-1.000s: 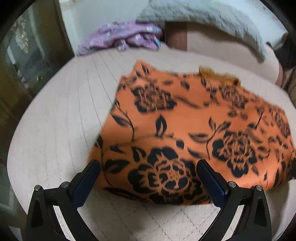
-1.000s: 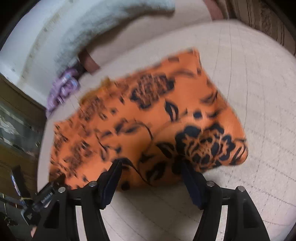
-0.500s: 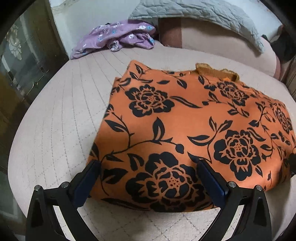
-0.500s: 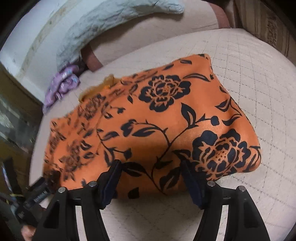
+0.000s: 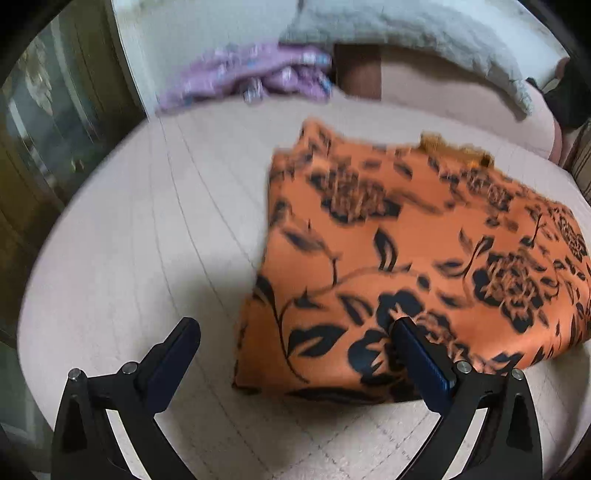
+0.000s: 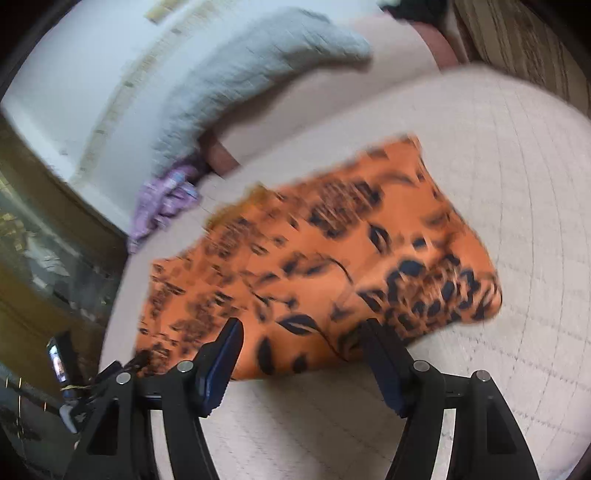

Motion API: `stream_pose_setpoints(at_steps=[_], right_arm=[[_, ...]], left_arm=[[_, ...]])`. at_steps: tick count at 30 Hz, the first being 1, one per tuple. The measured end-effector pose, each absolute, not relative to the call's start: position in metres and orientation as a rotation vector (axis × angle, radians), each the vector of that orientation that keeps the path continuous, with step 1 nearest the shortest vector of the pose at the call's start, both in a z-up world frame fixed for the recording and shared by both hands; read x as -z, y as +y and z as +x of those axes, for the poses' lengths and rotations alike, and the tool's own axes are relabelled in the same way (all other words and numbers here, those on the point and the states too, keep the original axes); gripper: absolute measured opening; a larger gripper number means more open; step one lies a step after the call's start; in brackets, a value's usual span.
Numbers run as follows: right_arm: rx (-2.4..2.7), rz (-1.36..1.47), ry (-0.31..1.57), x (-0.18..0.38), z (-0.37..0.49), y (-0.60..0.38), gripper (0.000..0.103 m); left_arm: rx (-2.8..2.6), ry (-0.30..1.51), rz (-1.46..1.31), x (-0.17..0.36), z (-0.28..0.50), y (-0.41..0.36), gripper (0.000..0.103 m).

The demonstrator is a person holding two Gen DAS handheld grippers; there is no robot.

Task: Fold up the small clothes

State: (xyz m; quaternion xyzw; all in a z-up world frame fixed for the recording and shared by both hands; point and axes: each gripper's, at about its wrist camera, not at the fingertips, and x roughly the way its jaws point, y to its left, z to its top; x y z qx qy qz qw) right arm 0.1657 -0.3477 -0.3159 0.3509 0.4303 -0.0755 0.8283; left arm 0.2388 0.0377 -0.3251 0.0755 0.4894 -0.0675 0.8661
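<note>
An orange garment with black flowers [image 5: 417,254] lies folded flat on the quilted beige bed cover [image 5: 147,258]. In the left wrist view my left gripper [image 5: 295,332] stands open over the garment's near left corner; one finger is above bare cover, the other over the cloth. The right wrist view shows the same garment [image 6: 332,258], with my right gripper [image 6: 303,332] open just in front of its near edge. Nothing is pinched between either pair of jaws. Both views are blurred.
A crumpled purple garment [image 5: 251,74] lies at the far edge of the bed, by a grey quilted pillow [image 5: 424,33]. A dark wooden cabinet [image 5: 48,122] stands to the left. The left gripper's body [image 6: 92,380] shows at the lower left of the right wrist view.
The left gripper has slid left, so the garment now sits right of centre and only one finger overlaps it. The right gripper has stayed at the near edge. Both stayed open.
</note>
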Motion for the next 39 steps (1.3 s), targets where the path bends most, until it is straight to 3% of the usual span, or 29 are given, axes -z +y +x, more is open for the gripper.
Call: stream_pose_setpoints(at_steps=[2,11,21,31,39], right_arm=[[0.189,0.796,0.987,0.334,0.169,-0.351,0.070],[0.081,0.842,0.789,0.296,0.140,-0.355,0.070],[0.046,1.085,0.821,0.325,0.122,-0.364,0.071],[0.178,1.321,0.726,0.364,0.127,-0.403,0.070],[0.220,1.291,0.671,0.364,0.143,-0.418,0.071]], left_arm=[[0.158,1.035,0.113,0.326,0.242,0.042,0.103],[0.146,0.849,0.080,0.289,0.229,0.062,0.103],[0.127,0.886,0.051,0.296,0.241,0.081,0.103],[0.178,0.898,0.133,0.305,0.244,0.063,0.103],[0.199,0.865,0.223,0.306,0.242,0.041,0.103]])
